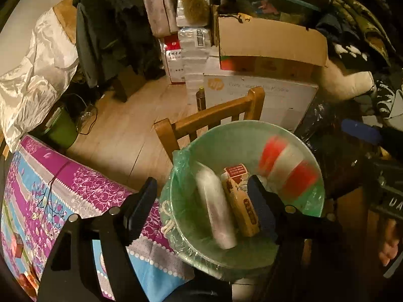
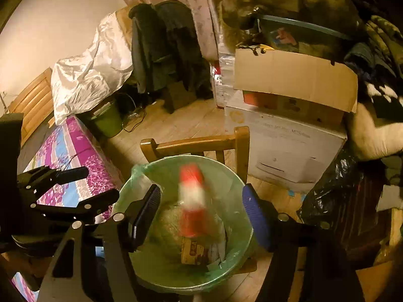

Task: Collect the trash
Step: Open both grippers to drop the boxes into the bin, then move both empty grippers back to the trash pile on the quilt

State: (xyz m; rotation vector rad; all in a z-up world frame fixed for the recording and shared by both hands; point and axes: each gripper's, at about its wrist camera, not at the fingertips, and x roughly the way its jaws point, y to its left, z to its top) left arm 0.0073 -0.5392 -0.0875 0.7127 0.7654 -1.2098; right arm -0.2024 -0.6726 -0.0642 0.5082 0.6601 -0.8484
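Note:
A bin lined with a green bag (image 1: 252,136) (image 2: 236,178) stands beside the table. Inside lie a brown carton (image 1: 239,201) (image 2: 192,250) and a pale crumpled cylinder (image 1: 216,206). A red-and-white object (image 1: 287,168) (image 2: 192,198) is blurred in mid-air inside the bin. My left gripper (image 1: 204,193) is open and empty above the bin's near rim. My right gripper (image 2: 201,201) is open and empty directly above the bin. The left gripper also shows in the right wrist view (image 2: 90,183).
A table with a purple and blue patterned cloth (image 1: 50,191) (image 2: 70,146) is at the left. A wooden chair (image 1: 209,118) (image 2: 201,146) stands behind the bin. Cardboard boxes (image 1: 267,42) (image 2: 289,75), black bags (image 2: 337,201) and a small green bin (image 1: 60,128) crowd the floor.

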